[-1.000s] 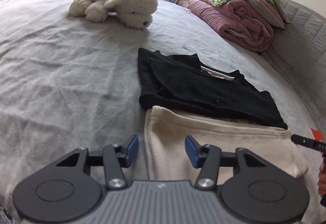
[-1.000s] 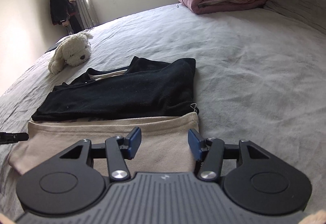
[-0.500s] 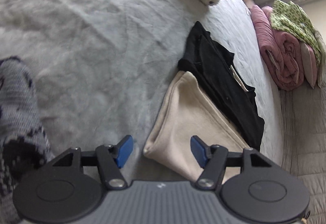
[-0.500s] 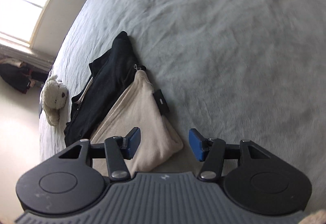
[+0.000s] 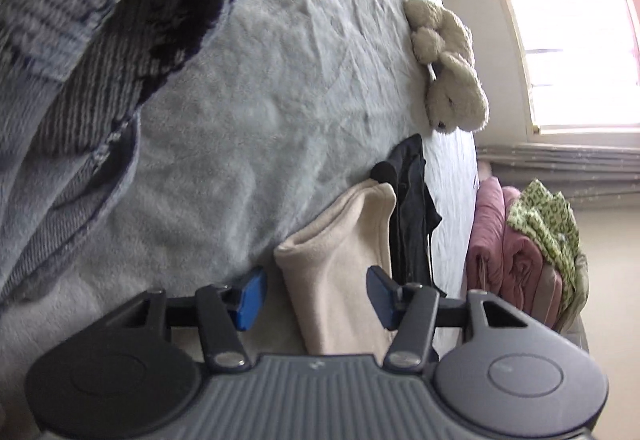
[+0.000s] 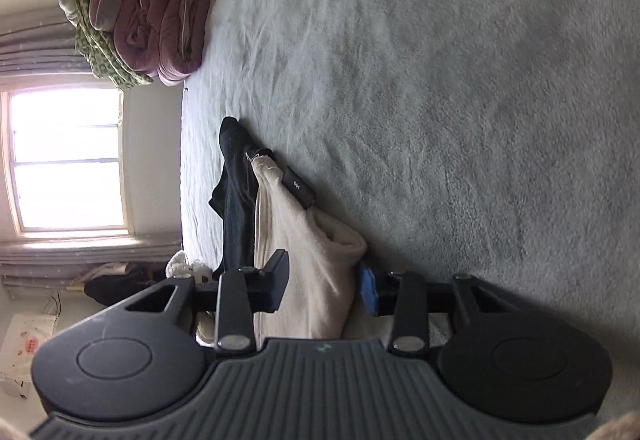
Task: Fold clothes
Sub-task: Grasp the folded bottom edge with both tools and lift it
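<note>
Both grippers rolled sideways to straddle opposite ends of the beige garment (image 5: 344, 264): left gripper (image 5: 316, 298) jaws just narrowed but clear of cloth, right gripper (image 6: 322, 282) jaws just closing, probably pinching the fold for lifting.

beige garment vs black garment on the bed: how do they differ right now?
The beige garment sits between both grippers' jaws; the black garment lies beyond it, with nothing gripping it. Beige is light and fleecy-looking, with a rounded folded edge; black is dark, flatter and thinner. Beige lies nearer the cameras, black towards the plush dog. Both are folded and lie side by side on the grey bedspread.
</note>
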A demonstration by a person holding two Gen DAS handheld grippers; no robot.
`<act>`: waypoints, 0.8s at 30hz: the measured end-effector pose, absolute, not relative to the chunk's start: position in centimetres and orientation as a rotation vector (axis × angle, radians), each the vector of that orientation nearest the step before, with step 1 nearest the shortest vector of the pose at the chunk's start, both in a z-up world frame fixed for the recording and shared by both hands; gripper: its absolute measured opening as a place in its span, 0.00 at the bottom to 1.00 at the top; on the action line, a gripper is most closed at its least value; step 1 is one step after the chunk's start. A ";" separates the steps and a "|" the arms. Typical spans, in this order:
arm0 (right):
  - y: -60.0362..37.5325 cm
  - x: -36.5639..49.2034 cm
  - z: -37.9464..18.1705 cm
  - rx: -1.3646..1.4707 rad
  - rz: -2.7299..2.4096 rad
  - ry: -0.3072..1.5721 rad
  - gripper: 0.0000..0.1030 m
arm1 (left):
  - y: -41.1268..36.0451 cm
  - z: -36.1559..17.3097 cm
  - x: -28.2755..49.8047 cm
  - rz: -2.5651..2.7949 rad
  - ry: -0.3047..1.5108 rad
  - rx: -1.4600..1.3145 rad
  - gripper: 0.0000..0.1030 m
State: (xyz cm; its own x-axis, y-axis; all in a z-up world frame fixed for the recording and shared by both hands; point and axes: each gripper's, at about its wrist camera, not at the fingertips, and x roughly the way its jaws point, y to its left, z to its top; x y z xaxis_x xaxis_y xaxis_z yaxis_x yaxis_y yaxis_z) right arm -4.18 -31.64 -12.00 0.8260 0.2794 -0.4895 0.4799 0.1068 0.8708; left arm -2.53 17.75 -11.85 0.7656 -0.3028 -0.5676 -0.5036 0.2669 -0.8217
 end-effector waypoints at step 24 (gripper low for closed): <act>-33.0 -2.8 -9.2 1.897 -0.115 0.454 0.14 | 16.6 -8.6 -2.6 0.157 0.618 -1.633 0.05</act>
